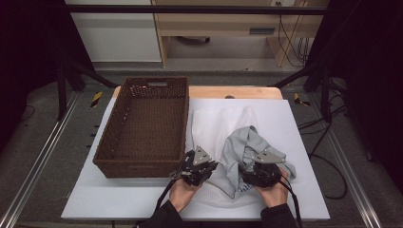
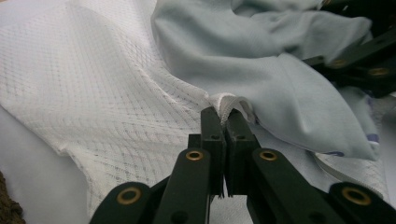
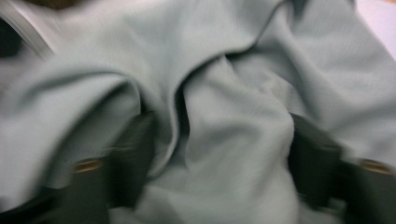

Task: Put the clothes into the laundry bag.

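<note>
**Left pinches white mesh hem, right spread in the grey cloth**

Landmark: wicker basket (image 1: 142,126), empty, on the white table (image 1: 95,199).

- White mesh garment (image 1: 214,126) lies flat just beside the basket's right wall. Grey garment (image 1: 247,142) is bunched on top of it, further from the basket. Looks like sorting or folding before things go into the basket, my read only.
- Left gripper (image 1: 198,167) sits off the basket's near right corner. Jaws pressed together on a fold of the white mesh hem (image 2: 226,103), grey cloth draped right next to the pinch. Judgement: it anchors the white piece so the grey one can be worked off without dragging it.
- Right gripper (image 1: 259,173) is further right, well apart from the basket, buried in the grey garment (image 3: 219,116). Jaws stand apart, roughly half spread, with grey folds bulging between them. Pads don't look clamped; the view is blurred, so contact at the tips is unclear.
- Judgement: right is between grips, needs a fresh bite on the grey edge.
</note>
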### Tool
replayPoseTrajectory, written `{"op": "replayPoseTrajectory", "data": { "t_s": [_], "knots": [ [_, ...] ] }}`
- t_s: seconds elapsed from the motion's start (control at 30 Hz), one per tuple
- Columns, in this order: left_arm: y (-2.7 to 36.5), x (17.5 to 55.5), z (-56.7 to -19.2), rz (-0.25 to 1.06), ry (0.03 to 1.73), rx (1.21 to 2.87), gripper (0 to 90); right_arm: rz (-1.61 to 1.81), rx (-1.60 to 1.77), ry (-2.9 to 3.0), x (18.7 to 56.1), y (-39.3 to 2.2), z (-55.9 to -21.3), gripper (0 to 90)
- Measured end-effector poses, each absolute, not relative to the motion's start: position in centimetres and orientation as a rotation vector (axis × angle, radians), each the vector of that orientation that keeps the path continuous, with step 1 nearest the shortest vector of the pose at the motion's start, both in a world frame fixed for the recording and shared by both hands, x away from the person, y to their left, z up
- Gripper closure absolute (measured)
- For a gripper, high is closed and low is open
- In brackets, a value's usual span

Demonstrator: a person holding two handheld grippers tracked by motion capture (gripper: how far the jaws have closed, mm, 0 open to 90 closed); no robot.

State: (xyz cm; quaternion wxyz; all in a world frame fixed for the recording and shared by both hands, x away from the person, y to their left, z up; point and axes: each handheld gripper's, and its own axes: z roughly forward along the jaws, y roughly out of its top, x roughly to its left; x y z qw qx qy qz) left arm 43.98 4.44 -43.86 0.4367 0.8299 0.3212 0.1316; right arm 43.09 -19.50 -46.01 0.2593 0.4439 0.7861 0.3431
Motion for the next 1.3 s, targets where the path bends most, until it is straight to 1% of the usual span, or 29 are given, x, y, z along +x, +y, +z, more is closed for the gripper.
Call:
{"op": "replayPoseTrajectory", "data": {
  "t_s": [0.03,0.1,0.17,0.33,0.47,0.57,0.7,0.9,1.1,1.2,1.23,1.27,1.3],
  "knots": [
    [4.4,44.0,-43.9,0.326,0.801,2.065,87.7,0.894,1.190,2.137,43.2,-19.4,-46.2,59.9],
    [4.4,44.1,-43.9,0.324,0.804,2.066,87.8,0.901,1.192,2.131,43.0,-19.6,-45.9,77.5],
    [4.4,44.1,-43.9,0.322,0.807,2.065,87.8,0.973,1.183,2.104,42.6,-20.1,-45.1,82.1],
    [4.4,44.1,-43.5,0.327,0.818,2.054,87.8,1.195,1.058,2.026,40.5,-21.2,-41.9,82.4],
    [4.6,44.2,-42.7,0.315,0.841,2.018,87.9,1.315,0.925,2.064,39.2,-20.2,-41.0,81.6],
    [4.3,44.5,-42.3,0.307,0.859,2.015,87.9,1.325,0.848,2.150,38.8,-18.7,-41.6,81.0],
    [3.9,44.4,-42.0,0.320,0.863,2.005,88.0,1.287,0.805,2.277,39.0,-16.7,-43.6,80.7],
    [3.4,44.0,-42.0,0.333,0.836,2.016,88.1,1.178,0.881,2.424,40.6,-14.5,-46.9,80.9],
    [3.8,43.9,-42.1,0.316,0.819,2.021,88.2,1.057,1.012,2.233,42.4,-13.8,-47.4,81.6],
    [3.8,43.9,-42.6,0.332,0.814,2.054,88.1,1.023,1.052,2.196,43.2,-13.6,-47.7,81.0],
    [3.8,43.9,-42.8,0.334,0.815,2.057,88.1,1.021,1.063,2.209,43.4,-13.5,-47.9,79.6],
    [3.9,43.9,-43.1,0.333,0.819,2.051,88.1,1.027,1.061,2.219,43.4,-13.5,-47.9,75.4],
    [4.0,43.8,-43.2,0.332,0.819,2.049,88.1,1.042,1.051,2.237,43.4,-13.5,-47.9,69.2]
  ]
}}
